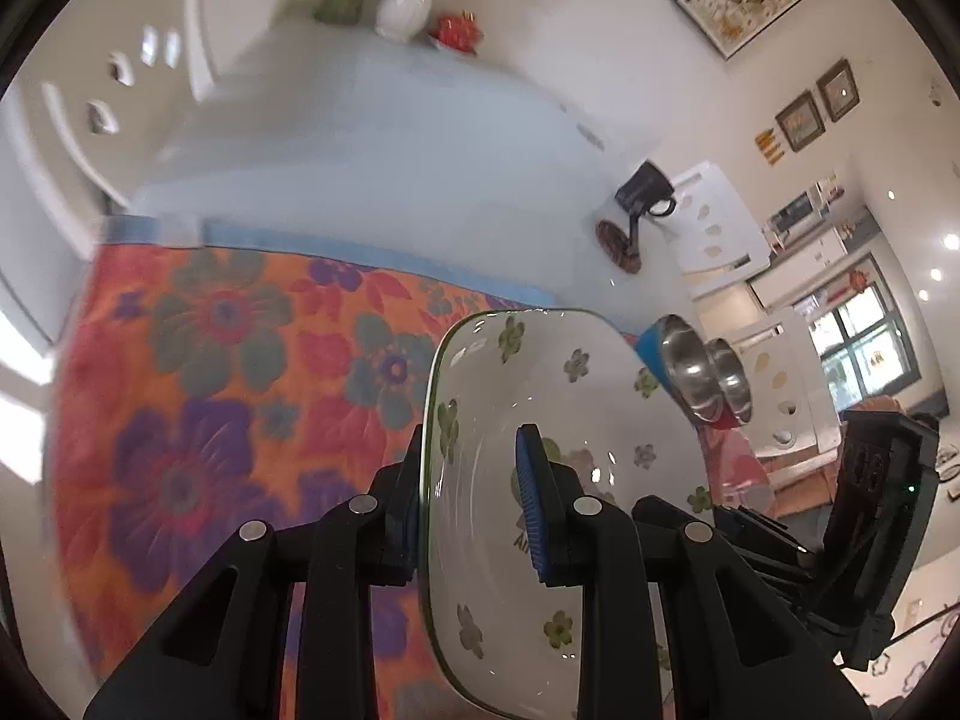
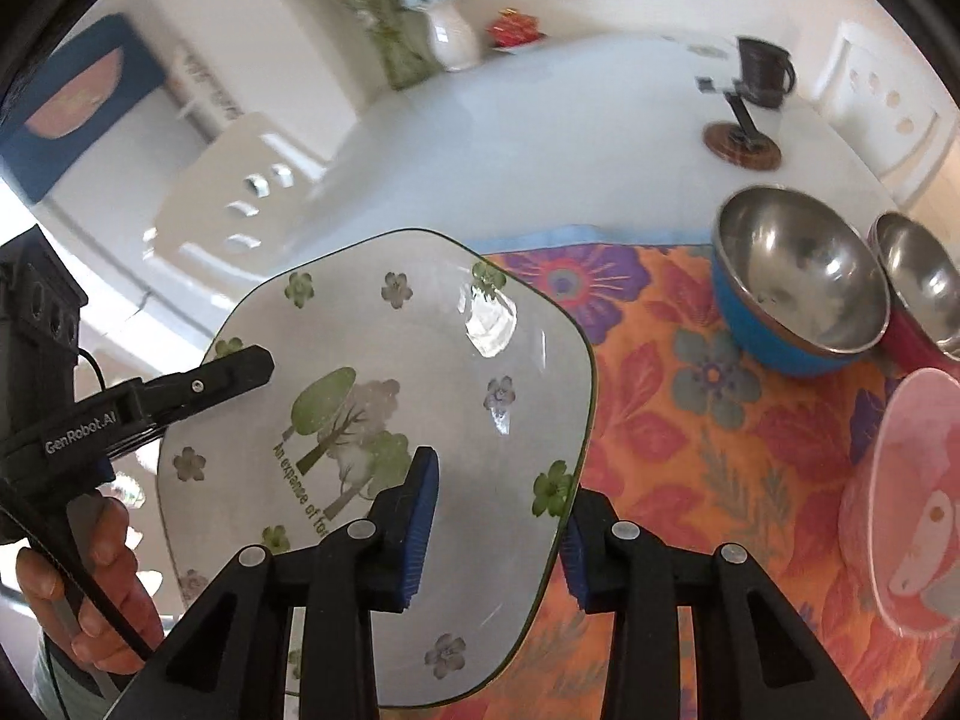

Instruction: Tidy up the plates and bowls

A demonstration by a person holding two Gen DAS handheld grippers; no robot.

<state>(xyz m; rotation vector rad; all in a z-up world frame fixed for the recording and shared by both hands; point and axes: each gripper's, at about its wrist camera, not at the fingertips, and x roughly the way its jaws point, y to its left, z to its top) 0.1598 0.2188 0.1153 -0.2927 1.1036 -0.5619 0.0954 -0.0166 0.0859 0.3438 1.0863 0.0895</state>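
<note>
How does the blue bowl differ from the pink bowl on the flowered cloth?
1. Colour: the blue bowl is blue outside with a shiny metal inside; the pink bowl is pink inside, with a pale printed figure.
2. Place: in the right wrist view the blue bowl sits farther away, beside a red metal-lined bowl; the pink bowl lies nearer the camera, at the right edge.
Both look empty and rest on the flowered cloth.

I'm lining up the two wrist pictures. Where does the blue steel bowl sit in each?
Left wrist: blue steel bowl at right of centre, just past the flowered plate's far corner.
Right wrist: blue steel bowl at upper right, on the floral cloth.
Shared landmark: white vase at the top.
</note>
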